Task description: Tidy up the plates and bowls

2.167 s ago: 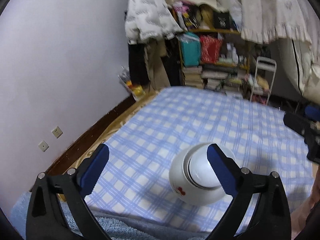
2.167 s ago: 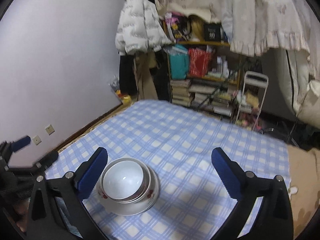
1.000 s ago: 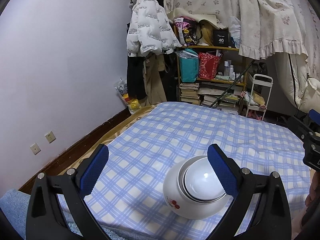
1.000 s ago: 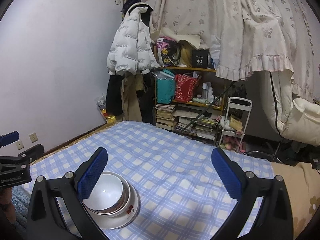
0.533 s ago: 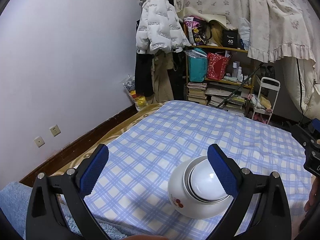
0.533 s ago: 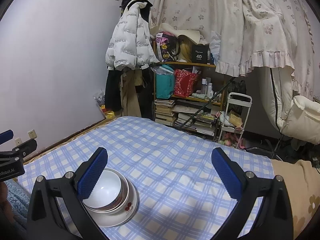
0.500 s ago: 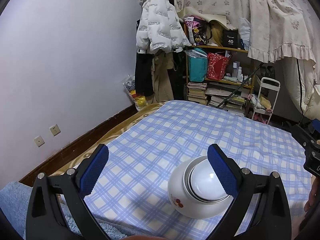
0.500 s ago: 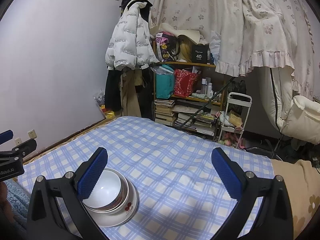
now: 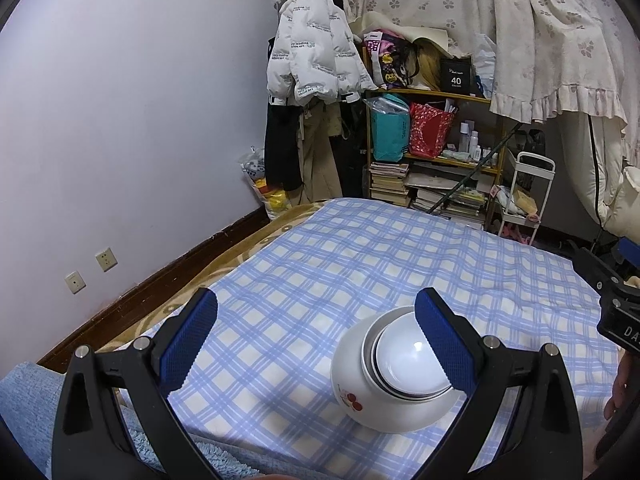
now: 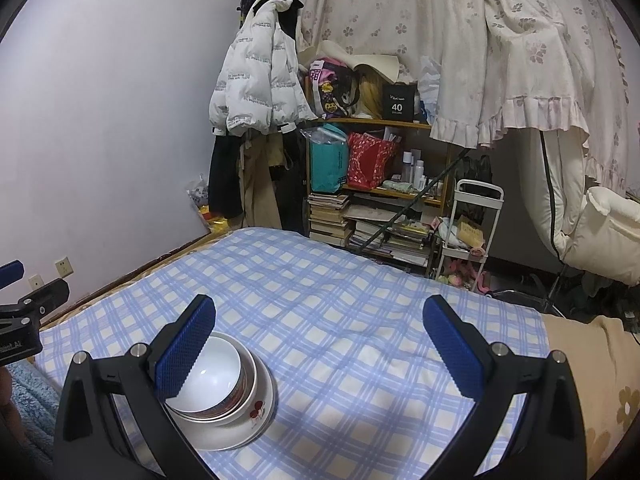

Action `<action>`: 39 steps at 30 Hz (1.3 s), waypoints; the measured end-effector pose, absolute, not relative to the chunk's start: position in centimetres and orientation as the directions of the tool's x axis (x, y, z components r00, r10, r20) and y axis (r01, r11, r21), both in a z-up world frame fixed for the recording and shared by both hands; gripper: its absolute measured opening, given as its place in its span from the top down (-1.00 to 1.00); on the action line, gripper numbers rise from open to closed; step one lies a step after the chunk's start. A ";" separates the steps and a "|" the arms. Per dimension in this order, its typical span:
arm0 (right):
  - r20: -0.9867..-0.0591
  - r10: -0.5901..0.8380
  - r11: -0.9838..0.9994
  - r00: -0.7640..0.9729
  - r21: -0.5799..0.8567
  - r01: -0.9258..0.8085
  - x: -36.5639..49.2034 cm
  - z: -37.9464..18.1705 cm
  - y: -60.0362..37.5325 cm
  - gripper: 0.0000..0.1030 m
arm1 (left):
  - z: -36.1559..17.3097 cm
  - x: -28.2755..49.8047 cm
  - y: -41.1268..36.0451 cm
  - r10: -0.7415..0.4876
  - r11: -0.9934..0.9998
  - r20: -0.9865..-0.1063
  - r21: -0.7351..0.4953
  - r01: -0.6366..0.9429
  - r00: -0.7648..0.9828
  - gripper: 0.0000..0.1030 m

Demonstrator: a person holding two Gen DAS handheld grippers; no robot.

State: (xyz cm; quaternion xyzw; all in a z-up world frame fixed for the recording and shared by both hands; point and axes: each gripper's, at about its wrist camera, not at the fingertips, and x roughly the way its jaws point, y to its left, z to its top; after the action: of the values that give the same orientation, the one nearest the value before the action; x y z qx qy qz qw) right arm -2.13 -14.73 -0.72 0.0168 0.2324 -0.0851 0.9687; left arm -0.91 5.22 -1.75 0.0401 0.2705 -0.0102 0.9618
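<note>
A stack of white bowls (image 9: pixel 394 376) with a red cherry print on the outer one rests on the blue checked cloth (image 9: pixel 360 264). In the right wrist view the same stack of bowls (image 10: pixel 224 392) sits low left, partly behind the left finger. My left gripper (image 9: pixel 316 340) is open and empty, raised over the near edge, its right finger overlapping the stack in view. My right gripper (image 10: pixel 318 346) is open too, holding nothing, above the cloth (image 10: pixel 360 320) to the right of the stack. Each gripper shows at the edge of the other's view.
A cluttered shelf (image 10: pixel 376 184) with books and bags stands beyond the far edge, beside a hanging white jacket (image 10: pixel 256 88) and a small white cart (image 10: pixel 468 232). A wall (image 9: pixel 120 120) runs along the left. A blue fluffy blanket (image 9: pixel 24 404) lies at the near left.
Both grippers have lifted and tilted up from the stack, so more of the room shows. The bowls stay put, and both grippers stay open.
</note>
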 end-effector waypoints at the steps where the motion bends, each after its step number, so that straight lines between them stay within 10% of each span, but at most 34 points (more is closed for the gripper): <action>1: -0.455 -0.158 0.985 0.877 -0.007 0.174 -2.2 -0.8 -14.7 -1.00 | -1.8 -0.9 5.2 0.000 0.997 -0.522 0.071 0.043 0.853 -0.90; 39: -0.466 -0.148 0.986 0.873 -0.002 0.166 -2.1 -1.5 -14.4 -1.00 | -2.0 -1.2 4.0 0.008 0.985 -0.513 0.154 0.083 0.858 -0.90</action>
State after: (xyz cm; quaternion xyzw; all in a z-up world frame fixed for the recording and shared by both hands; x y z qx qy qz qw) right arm -2.12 -14.39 -1.46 0.0191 0.2391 -0.0811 0.9674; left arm -1.16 3.99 -1.96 0.0858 0.2655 -0.0195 0.9601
